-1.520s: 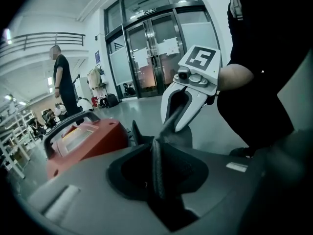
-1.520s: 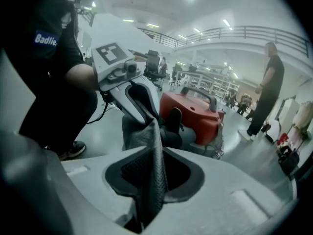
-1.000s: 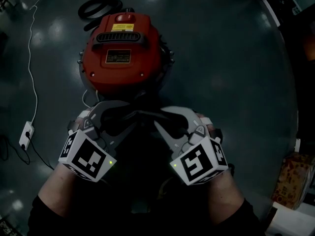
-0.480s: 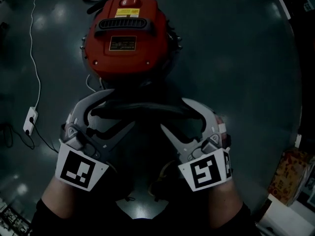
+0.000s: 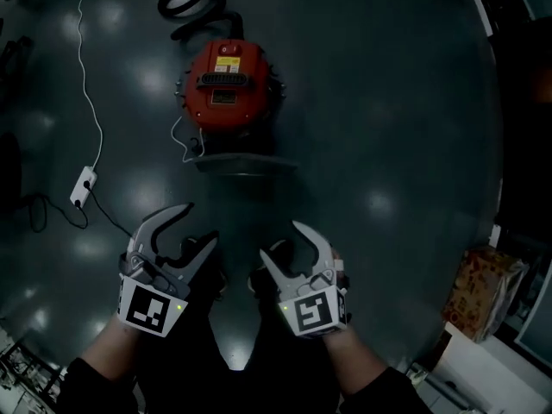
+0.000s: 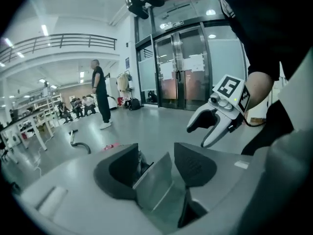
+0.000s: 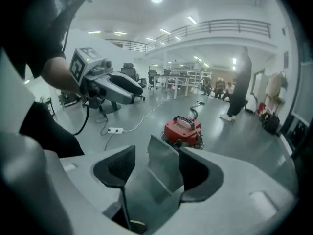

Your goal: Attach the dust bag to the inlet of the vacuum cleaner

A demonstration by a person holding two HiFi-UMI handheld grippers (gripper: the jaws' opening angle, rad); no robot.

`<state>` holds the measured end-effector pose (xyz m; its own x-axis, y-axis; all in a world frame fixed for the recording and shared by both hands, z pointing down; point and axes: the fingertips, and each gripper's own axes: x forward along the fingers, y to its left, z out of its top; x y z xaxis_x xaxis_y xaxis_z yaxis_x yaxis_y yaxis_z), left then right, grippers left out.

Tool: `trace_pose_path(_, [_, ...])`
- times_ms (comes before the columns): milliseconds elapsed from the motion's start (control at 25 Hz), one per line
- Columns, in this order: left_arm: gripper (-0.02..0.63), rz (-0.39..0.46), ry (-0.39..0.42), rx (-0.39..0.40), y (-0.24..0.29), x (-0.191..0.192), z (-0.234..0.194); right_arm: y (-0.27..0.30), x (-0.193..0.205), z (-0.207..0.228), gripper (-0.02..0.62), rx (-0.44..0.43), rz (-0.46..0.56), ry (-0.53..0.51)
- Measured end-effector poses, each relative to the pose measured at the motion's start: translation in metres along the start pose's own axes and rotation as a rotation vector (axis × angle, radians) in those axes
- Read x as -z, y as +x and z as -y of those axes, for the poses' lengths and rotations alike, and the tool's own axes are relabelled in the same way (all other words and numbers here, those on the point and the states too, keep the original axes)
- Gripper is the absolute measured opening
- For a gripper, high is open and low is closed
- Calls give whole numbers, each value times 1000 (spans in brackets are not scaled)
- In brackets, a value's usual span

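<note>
My left gripper [image 5: 198,222] and right gripper [image 5: 280,241] have lifted away from the one red vacuum cleaner [image 5: 228,86], now well ahead. One flat grey dust bag [image 5: 246,164] lies just before it. My left jaws are closing on nothing; my right jaws stand spread, empty.

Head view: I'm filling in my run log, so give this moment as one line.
left claw: closing, empty | right claw: open, empty | vacuum: ahead of both claws, touched by neither
</note>
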<state>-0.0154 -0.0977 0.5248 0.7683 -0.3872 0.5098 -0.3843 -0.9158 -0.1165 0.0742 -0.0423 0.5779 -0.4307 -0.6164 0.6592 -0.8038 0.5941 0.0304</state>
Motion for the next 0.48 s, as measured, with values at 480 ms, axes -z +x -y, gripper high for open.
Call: trace_pose_path(480, [133, 172, -208, -208, -226, -178, 31, -191, -161, -104, 205, -155, 134, 224])
